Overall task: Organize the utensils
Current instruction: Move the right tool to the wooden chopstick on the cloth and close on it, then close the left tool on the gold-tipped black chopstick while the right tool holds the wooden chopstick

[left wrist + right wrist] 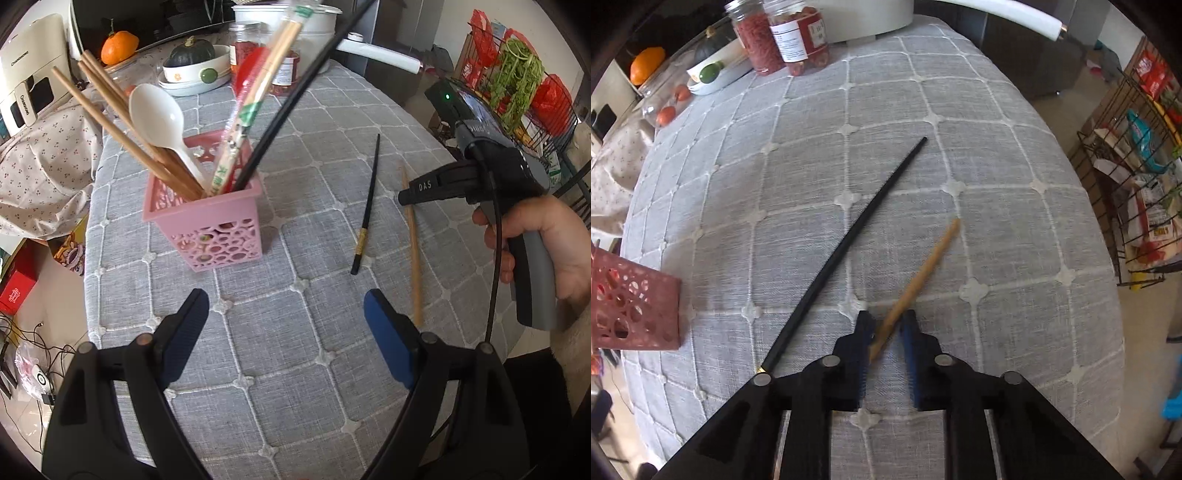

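Across the grey checked tablecloth (295, 369) that covered the table, one pink perforated holder (207, 225) stood on the left, carrying four wooden chopsticks (122, 122), one wrapped pair (255, 99), one black chopstick (295, 96) and one white spoon (159, 118). Right of it two loose sticks lay on the cloth, just beside each other: one black chopstick (849, 240) and one bamboo chopstick (919, 277). Far behind stood two red-filled jars (783, 33), one white pot (306, 26), one dish with a green squash (192, 55) and one orange (118, 46). A wire rack (1137, 184) of groceries stood at the right. Left gripper (284, 314) hung wide apart and empty over bare cloth. Right gripper (886, 325) pointed down, its jaws pinched on the near end of the bamboo chopstick
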